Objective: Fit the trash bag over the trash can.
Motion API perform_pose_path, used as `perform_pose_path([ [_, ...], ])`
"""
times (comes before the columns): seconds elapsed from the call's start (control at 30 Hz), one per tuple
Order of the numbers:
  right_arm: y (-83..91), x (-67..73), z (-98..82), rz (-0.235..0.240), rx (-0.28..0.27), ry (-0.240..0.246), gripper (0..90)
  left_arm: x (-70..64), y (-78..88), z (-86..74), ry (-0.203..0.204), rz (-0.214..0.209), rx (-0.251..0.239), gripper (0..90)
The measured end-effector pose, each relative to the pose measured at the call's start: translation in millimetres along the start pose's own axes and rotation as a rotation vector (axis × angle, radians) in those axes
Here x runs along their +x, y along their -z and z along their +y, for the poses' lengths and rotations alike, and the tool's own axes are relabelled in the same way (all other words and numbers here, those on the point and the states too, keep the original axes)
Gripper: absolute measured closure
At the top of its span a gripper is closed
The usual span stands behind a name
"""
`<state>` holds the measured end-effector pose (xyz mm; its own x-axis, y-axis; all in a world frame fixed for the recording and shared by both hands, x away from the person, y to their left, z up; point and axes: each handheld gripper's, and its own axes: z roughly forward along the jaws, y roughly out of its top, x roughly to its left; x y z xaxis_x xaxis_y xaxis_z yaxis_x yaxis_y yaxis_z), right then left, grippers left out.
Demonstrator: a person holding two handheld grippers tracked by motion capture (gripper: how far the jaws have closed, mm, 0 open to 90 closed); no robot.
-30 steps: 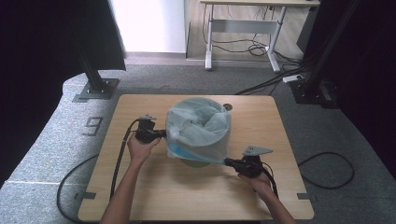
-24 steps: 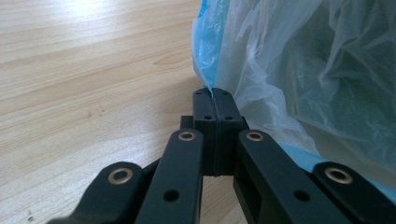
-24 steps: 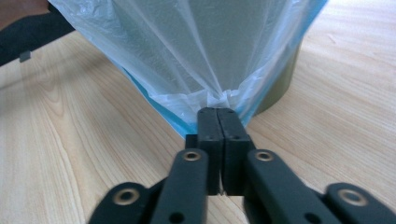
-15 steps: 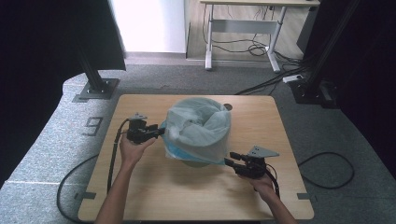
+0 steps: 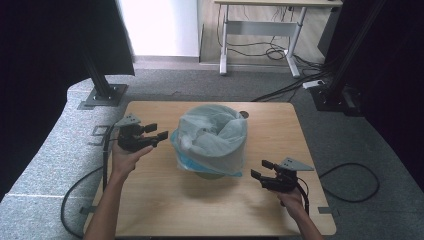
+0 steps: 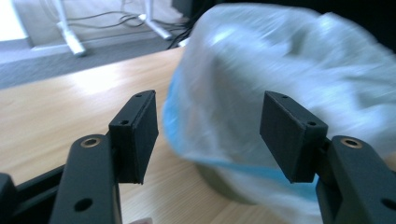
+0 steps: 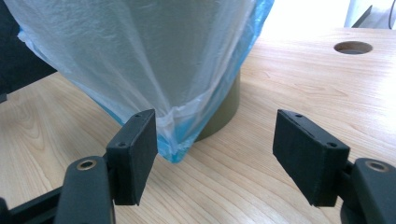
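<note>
A round olive-green bin (image 5: 212,172) (image 7: 223,105) stands in the middle of the wooden table (image 5: 150,210). A pale blue see-through plastic bag (image 5: 212,137) (image 6: 289,70) (image 7: 140,51) lines it and hangs down over its outside. My left gripper (image 5: 156,131) (image 6: 208,135) hovers open just left of the bag, with nothing between its pads. My right gripper (image 5: 260,169) (image 7: 215,156) is open at the bin's lower right, its jaws either side of the bag's hanging blue hem (image 7: 175,147) but apart from it.
A round cable hole (image 5: 243,114) (image 7: 353,47) sits in the table behind the bin. Beyond the table are a white desk frame (image 5: 260,37), floor cables (image 5: 350,182) and black stand bases (image 5: 102,95).
Both grippers have let go of the bag and drawn back from it, the left one to the left and the right one toward the lower right. Both now stand open.
</note>
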<state>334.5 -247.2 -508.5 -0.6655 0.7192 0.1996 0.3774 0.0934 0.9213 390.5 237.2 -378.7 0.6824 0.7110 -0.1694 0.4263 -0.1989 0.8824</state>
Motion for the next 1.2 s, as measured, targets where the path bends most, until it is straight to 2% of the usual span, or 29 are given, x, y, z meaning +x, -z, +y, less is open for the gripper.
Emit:
perform_pose_path([
  [0.03, 0.9, -1.0, -0.4, -0.003, -0.001, -0.003, 29.6, 0.0, 0.0, 0.0, 0.0, 0.0, 0.0, 37.3],
  [0.07, 1.5, -2.1, -0.7, -0.004, 0.0, -0.005, 29.5, -6.7, 0.0, 8.7, -0.027, -0.011, 0.005, 37.0],
  [0.17, 1.2, -5.0, -1.1, -0.018, 0.008, -0.022, 29.4, -15.4, -3.0, 21.9, -0.053, -0.024, 0.014, 37.0],
  [0.23, 0.8, -5.7, -1.3, -0.02, 0.013, -0.028, 29.4, -17.3, -5.1, 25.9, -0.051, -0.04, 0.015, 37.3],
  [0.27, -0.2, -6.1, -2.4, -0.021, 0.021, -0.035, 29.4, -19.7, -11.9, 33.7, -0.042, -0.067, 0.038, 37.3],
  [0.37, -0.3, -4.1, -3.6, -0.016, 0.031, -0.033, 29.5, -22.1, -20.2, 40.2, -0.048, -0.068, 0.058, 37.3],
  [0.4, 0.1, -3.3, -3.9, -0.015, 0.033, -0.031, 29.4, -24.6, -28.9, 45.7, -0.049, -0.075, 0.075, 37.3],
  [0.43, 0.1, -3.3, -3.9, -0.015, 0.033, -0.031, 29.4, -24.6, -28.9, 45.7, -0.049, -0.075, 0.075, 37.1],
  [0.47, 0.4, -2.5, -4.0, -0.014, 0.032, -0.031, 29.5, -27.6, -36.2, 51.4, -0.063, -0.083, 0.087, 36.9],
  [0.7, 3.8, -7.4, -5.0, -0.024, 0.031, -0.053, 29.5, -37.4, -58.7, 73.9, -0.081, -0.122, 0.11, 36.1],
  [0.93, 9.7, -11.6, -4.1, -0.043, 0.024, -0.075, 31.7, -48.6, -80.5, 82.1, -0.082, -0.132, 0.143, 33.8],
  [0.97, 9.8, -11.6, -3.9, -0.045, 0.023, -0.075, 31.7, -52.1, -87.9, 84.8, -0.08, -0.135, 0.153, 33.4],
  [1.2, 10.3, -10.5, -3.3, -0.041, 0.035, -0.062, 31.9, -59.9, -111.2, 98.7, -0.075, -0.135, 0.197, 33.6],
])
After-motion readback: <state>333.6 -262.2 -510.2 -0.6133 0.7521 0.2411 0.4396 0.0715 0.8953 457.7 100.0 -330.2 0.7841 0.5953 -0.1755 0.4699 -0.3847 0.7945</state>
